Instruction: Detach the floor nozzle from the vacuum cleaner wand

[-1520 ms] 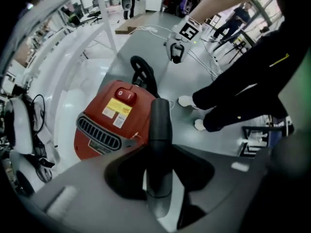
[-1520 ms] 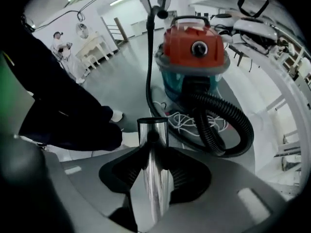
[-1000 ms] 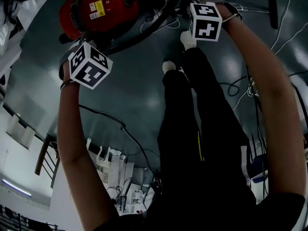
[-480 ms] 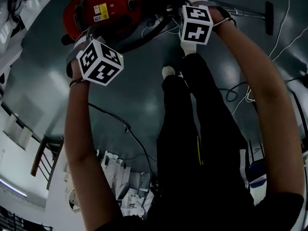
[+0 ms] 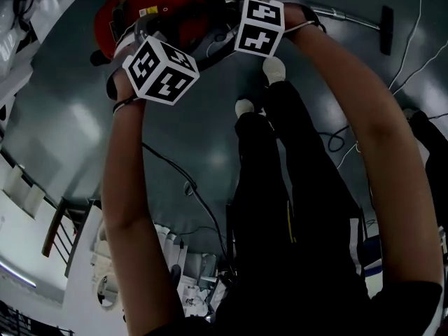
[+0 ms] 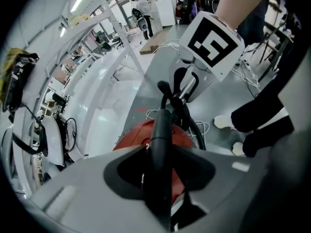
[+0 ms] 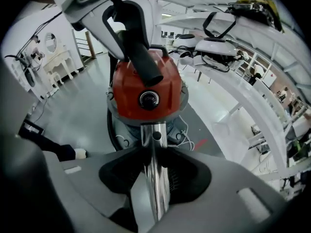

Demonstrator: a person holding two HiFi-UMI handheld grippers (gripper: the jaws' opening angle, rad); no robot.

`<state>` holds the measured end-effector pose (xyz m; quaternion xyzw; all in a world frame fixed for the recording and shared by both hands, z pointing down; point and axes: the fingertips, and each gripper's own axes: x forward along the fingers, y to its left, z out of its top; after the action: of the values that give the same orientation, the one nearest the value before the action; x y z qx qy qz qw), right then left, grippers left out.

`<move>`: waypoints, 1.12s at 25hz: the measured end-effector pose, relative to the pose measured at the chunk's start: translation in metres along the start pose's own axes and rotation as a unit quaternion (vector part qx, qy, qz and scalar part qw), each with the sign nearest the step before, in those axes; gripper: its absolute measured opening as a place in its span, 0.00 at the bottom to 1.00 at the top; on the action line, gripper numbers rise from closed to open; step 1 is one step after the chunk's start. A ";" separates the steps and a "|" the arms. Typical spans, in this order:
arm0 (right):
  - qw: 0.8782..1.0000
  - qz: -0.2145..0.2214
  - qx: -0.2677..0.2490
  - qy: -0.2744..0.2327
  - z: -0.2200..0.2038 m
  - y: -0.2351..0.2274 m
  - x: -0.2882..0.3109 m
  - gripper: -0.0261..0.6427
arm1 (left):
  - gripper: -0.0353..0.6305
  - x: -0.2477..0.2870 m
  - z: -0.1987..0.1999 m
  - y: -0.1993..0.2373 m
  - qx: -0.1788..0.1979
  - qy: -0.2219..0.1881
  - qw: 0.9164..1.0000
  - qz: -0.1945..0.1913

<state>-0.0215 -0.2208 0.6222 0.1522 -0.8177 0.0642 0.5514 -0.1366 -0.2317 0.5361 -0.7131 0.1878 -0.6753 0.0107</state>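
Observation:
The red vacuum cleaner (image 5: 157,9) lies on the grey floor at the top of the head view. A chrome wand (image 5: 343,16) runs from my right hand to the black floor nozzle (image 5: 383,30) at the upper right. My right gripper (image 7: 155,188) is shut on the chrome wand (image 7: 154,169), whose open end (image 7: 153,132) points at the red vacuum cleaner (image 7: 146,89). My left gripper (image 6: 158,188) is shut on the black hose handle tube (image 6: 160,144). In the right gripper view that black handle (image 7: 138,52) hangs just above the wand's end, apart from it.
The person's black trouser legs (image 5: 280,187) and white socks (image 5: 274,68) stand just below the vacuum cleaner. Loose cables (image 5: 413,47) trail over the floor at the right. White shelving (image 7: 243,96) and other machines stand beyond the vacuum cleaner.
In the head view both marker cubes have drawn closer together over the vacuum cleaner: the left up and to the right, the right to the left. The floor nozzle has shifted lower in the view.

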 end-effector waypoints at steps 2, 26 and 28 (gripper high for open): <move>0.999 -0.018 0.029 -0.017 0.009 -0.009 -0.001 0.25 | 0.30 0.004 0.006 0.001 0.003 0.001 1.000 0.010; 0.952 0.014 0.298 -0.067 -0.077 0.076 -0.033 0.22 | 0.52 0.015 0.017 0.001 0.012 -0.072 0.991 0.110; 0.946 0.020 0.315 -0.068 -0.083 0.093 -0.037 0.21 | 0.55 0.006 0.015 0.002 0.006 -0.085 0.988 0.127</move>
<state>0.0348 -0.1036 0.6260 0.3063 -0.7942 0.3191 0.4167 -0.1224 -0.2390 0.5405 -0.7384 0.2709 -0.6065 0.1163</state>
